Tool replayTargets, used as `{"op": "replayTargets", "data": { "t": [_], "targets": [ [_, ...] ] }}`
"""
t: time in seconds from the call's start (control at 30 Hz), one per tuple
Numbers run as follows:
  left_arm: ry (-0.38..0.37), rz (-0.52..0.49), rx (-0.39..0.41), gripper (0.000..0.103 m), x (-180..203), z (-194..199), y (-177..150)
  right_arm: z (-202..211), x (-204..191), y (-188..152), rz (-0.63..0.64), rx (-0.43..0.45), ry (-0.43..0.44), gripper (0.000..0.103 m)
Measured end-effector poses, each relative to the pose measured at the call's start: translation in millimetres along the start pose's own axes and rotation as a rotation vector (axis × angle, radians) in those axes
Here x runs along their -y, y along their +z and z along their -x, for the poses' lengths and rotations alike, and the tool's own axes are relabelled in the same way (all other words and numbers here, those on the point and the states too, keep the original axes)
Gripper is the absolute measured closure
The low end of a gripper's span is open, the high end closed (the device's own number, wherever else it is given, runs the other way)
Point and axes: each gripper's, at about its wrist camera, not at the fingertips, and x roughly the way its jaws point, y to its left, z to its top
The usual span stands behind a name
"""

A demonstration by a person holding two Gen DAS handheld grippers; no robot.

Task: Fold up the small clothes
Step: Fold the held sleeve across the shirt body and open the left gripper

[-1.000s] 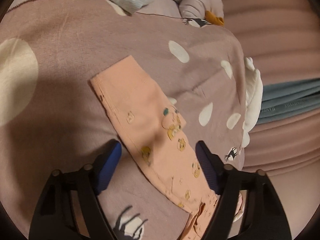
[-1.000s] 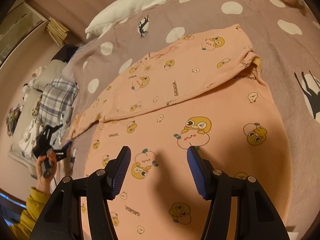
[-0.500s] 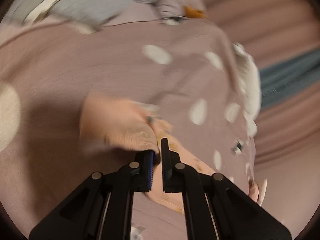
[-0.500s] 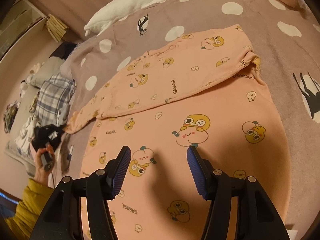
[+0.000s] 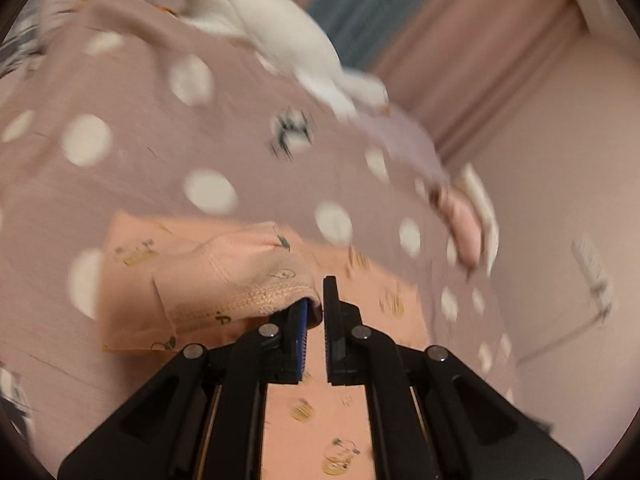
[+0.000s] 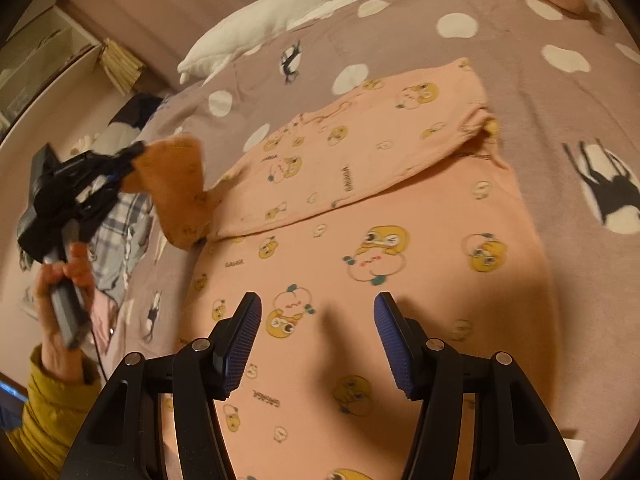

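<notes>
A peach child's top [image 6: 400, 220] printed with cartoon faces lies spread on the polka-dot bedspread [image 6: 400, 40], one sleeve folded across its chest. My left gripper [image 5: 316, 300] is shut on the cuff of the other sleeve [image 5: 240, 280]. In the right wrist view that left gripper [image 6: 120, 164] holds the sleeve end [image 6: 176, 184] lifted off the bed at the top's left edge. My right gripper [image 6: 318, 312] hovers open over the lower body of the top, nothing between its fingers.
A white goose plush [image 6: 280, 12] lies along the far edge of the bed. Plaid clothes [image 6: 120, 220] are piled at the left. A person's hand [image 6: 68, 276] in a yellow sleeve [image 6: 44, 412] holds the left gripper's handle.
My left gripper closed on the sleeve cuff, then lifted it and swung it, rolling, toward the top's body. My right gripper stayed open in place.
</notes>
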Motion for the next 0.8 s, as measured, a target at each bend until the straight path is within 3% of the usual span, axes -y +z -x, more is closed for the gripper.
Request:
{"op": "replayTargets", "data": {
  "t": [0.03,0.07,0.1,0.17,0.37,0.47,0.67,0.8],
  "targets": [
    [0.004,-0.022,-0.044,0.094,7.6,-15.8,-7.1,2.9,3.2,-0.4,-0.007,0.005,-0.008,0.044],
    [0.003,-0.047,-0.095,0.081,16.6,-32.7,-15.9,5.4,6.9,-0.7,-0.014,0.007,-0.017,0.044],
    [0.013,-0.074,-0.147,0.055,24.8,-48.7,-25.9,7.0,9.4,-1.3,-0.020,0.008,-0.022,0.044],
    [0.058,-0.116,-0.221,0.020,34.0,-69.8,-42.6,10.5,15.6,-2.0,-0.039,0.014,-0.031,0.044],
    [0.041,-0.175,-0.235,0.019,30.8,-62.4,-64.6,15.0,21.5,4.2,-0.059,0.038,-0.021,0.043],
    [0.071,-0.179,-0.189,0.008,12.1,-39.5,-69.8,7.9,9.6,13.3,-0.018,0.044,-0.003,0.043],
    [0.095,-0.079,-0.191,0.008,-38.4,-3.0,-87.7,-28.6,-34.4,35.1,0.128,0.024,0.024,0.043],
    [0.086,-0.014,-0.159,0.008,-59.1,21.3,-94.7,-65.0,-81.0,51.3,0.295,-0.011,0.029,0.043]
  ]
}}
